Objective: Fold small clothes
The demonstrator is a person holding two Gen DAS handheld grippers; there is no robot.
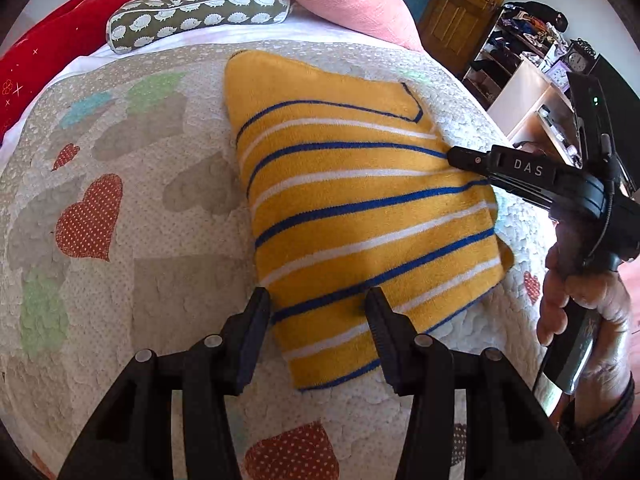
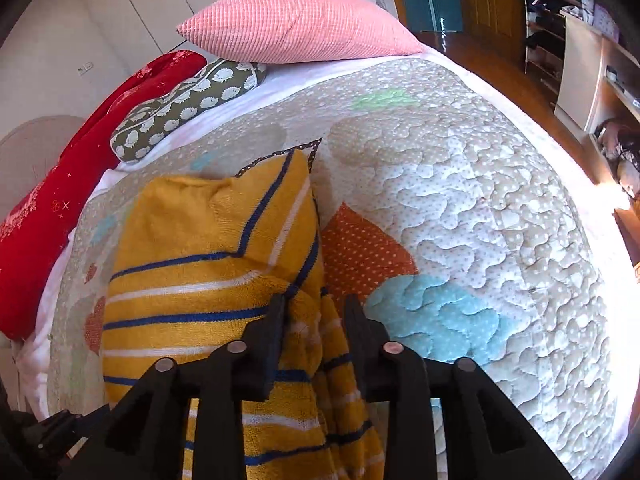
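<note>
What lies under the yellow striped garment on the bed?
The yellow striped garment rests on a patchwork quilt with heart patches, which shows all around it. Whatever sits directly beneath the garment is covered by its folded layers.

Bed quilt (image 2: 480, 208) — broad bare stretch right of the yellow striped garment (image 1: 360, 208), open to passage. Left of the garment, more bare quilt. Far end blocked: pink pillow (image 2: 296, 24), hedgehog-print bolster (image 2: 184, 112), red cushion (image 2: 60, 200). Right edge — right gripper (image 1: 454, 157) lies touching the garment's side. Shelving (image 1: 520, 80) stands beyond the bed.
</note>
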